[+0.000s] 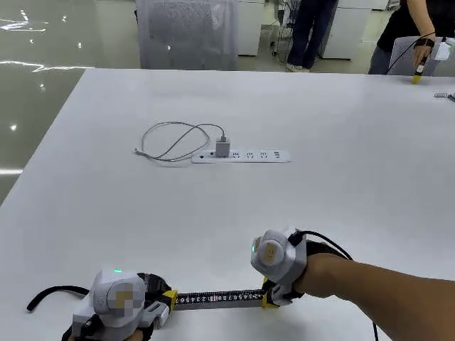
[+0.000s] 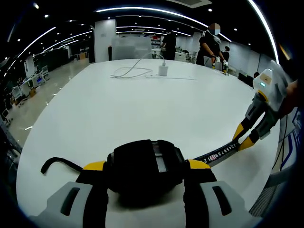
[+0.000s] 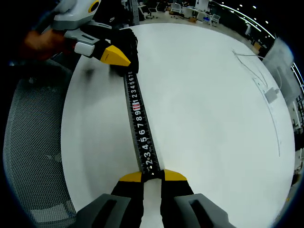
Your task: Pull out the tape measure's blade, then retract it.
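A black tape measure case (image 2: 145,168) sits clamped between the yellow-tipped jaws of my left gripper (image 2: 147,165), low at the near table edge (image 1: 153,298). Its black blade (image 1: 217,298) with white numbers runs out to the right, roughly a hand's length. My right gripper (image 3: 153,175) is shut on the blade's end (image 3: 151,167); in the head view that gripper (image 1: 269,295) is to the right of the case. In the right gripper view the blade (image 3: 138,121) stretches straight ahead to the case (image 3: 127,47). A black wrist strap (image 2: 57,164) trails left from the case.
A white power strip (image 1: 242,155) with a plugged charger (image 1: 222,147) and a coiled white cable (image 1: 170,141) lies mid-table. People stand beyond the far edge, one at the far right corner (image 1: 416,35). A grey mesh chair (image 3: 28,156) is below the near table edge.
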### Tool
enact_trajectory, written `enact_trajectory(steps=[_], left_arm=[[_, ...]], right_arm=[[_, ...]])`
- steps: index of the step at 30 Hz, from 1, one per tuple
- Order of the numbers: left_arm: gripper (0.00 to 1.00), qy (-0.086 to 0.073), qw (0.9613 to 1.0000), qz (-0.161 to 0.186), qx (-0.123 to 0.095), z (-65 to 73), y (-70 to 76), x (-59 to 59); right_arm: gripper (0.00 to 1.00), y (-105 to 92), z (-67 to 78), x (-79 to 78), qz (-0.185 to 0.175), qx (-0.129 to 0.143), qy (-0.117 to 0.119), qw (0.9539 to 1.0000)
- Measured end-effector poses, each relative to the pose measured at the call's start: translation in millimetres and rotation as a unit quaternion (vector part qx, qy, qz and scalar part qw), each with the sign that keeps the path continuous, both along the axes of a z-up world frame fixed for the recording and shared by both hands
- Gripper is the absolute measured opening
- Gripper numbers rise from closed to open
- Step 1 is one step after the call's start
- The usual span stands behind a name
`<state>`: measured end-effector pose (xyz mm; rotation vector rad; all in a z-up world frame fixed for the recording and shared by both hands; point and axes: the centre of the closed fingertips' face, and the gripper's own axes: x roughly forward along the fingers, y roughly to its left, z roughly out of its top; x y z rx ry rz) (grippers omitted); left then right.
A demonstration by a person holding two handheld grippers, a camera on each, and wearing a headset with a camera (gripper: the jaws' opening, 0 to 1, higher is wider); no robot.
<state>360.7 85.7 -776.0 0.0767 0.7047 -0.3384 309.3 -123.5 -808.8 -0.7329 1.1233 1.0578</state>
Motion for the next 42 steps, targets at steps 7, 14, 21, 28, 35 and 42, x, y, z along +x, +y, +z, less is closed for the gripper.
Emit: enact_trajectory(steps=[7, 14, 21, 28, 35, 42], left_arm=[[0.60, -0.005, 1.0000, 0.001, 0.000, 0.6, -0.2, 0.3], [0.60, 0.000, 1.0000, -0.003, 0.004, -0.4, -0.9, 0.2], [0.60, 0.003, 1.0000, -0.005, 0.007, -0.9, -0.7, 0.7], [0.60, 0.007, 1.0000, -0.005, 0.003, -1.2, -0.5, -0.6], [0.60, 0.005, 1.0000, -0.007, 0.000, -1.0, -1.0, -0.9], [0.60, 0.008, 0.9999, -0.008, 0.001, -0.9, -1.1, -1.2]], right_arm=[[0.08, 3.1, -0.1, 0.2, 0.007, -0.001, -0.002, 1.0000], [0.09, 5.3, -0.4, 1.0, 0.008, 0.002, 0.000, 1.0000], [0.09, 8.2, -0.4, 1.2, 0.007, 0.001, -0.002, 1.0000], [0.09, 10.8, -0.9, 2.3, -0.001, 0.005, 0.004, 1.0000], [0.09, 13.4, -1.6, 2.1, 0.008, -0.004, 0.000, 1.0000], [0.09, 14.4, -1.4, 3.4, 0.009, -0.008, 0.004, 0.9999]])
